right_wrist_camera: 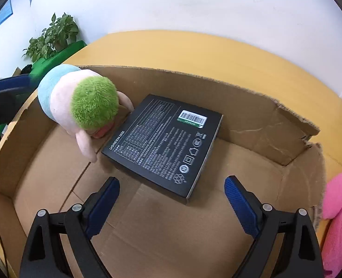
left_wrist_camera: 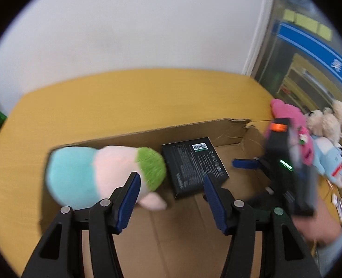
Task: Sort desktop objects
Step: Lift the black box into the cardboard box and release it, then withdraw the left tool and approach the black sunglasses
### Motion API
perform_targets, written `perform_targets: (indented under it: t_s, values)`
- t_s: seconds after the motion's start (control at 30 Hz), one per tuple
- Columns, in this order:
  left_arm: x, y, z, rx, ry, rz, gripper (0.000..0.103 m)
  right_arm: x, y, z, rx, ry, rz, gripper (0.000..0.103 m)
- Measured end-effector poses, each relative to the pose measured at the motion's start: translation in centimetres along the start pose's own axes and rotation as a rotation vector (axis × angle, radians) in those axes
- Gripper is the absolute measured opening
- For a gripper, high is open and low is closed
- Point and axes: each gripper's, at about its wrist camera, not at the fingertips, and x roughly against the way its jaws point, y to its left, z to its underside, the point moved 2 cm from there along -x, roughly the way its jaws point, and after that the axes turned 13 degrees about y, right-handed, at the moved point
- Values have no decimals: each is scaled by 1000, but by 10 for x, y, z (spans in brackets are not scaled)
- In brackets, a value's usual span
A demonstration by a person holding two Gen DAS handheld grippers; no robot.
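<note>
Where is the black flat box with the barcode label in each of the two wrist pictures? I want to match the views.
Left wrist view: the black flat box lies at the picture's centre, on the cardboard box floor, right of the green-haired plush toy.
Right wrist view: the black flat box fills the centre, just beyond the open fingers.
Shared landmark: the plush toy, left of the box in both views.

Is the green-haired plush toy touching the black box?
Touching. In the right wrist view, the plush toy leans over the black box, with its face and arm pressed against the box's left edge and no gap showing.
</note>
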Motion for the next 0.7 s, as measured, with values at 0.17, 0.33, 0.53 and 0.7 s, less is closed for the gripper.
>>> perform_targets:
  t_s: [0.17, 0.33, 0.53, 0.7]
  values:
    - [46, 18, 41, 17, -28, -5, 61, -15, 26, -10, 76, 4, -34, 84]
    - [70, 36, 82, 52, -38, -15, 61, 29, 28, 27, 46, -48, 30, 88]
    - [51, 46, 145, 78, 34, -28, 62, 93, 45, 129, 6, -53, 100, 103]
    - [27, 66, 183, 155, 73, -12, 62, 84, 71, 177, -81, -1, 74, 103]
